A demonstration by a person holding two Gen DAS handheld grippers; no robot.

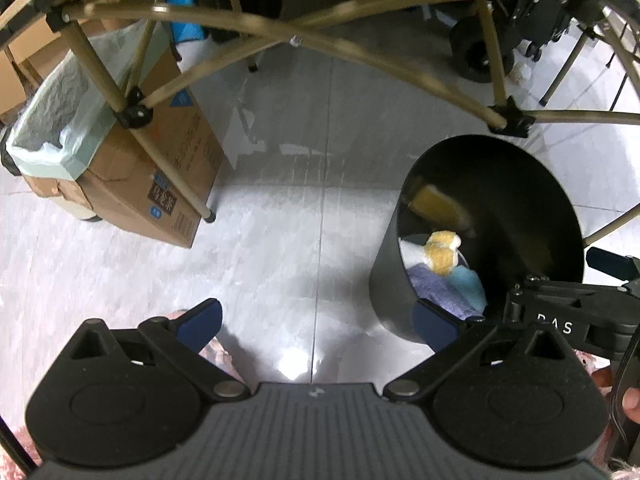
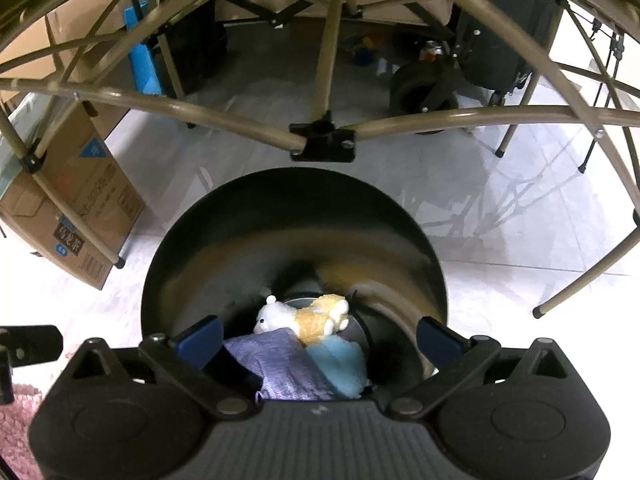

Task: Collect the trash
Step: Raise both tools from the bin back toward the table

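1. The left tongs (image 1: 316,326) stand spread wide over the glossy grey tiled floor (image 1: 280,208), holding nothing.
2. At the right of the left wrist view stands a round black bin (image 1: 390,280), its mouth open.
3. The right tongs (image 2: 318,334) are spread too, empty, poised above that black bin (image 2: 184,264), which fills the middle of the right wrist view.
4. Inside lie a small white and yellow plush toy (image 2: 304,316), a folded purple cloth (image 2: 276,364) and a light blue cloth (image 2: 340,364), touching one another.
5. At the left of both views is a brown cardboard box (image 1: 136,184) lined with a pale green bag (image 1: 60,120), behind tan folding frame legs (image 1: 248,44).
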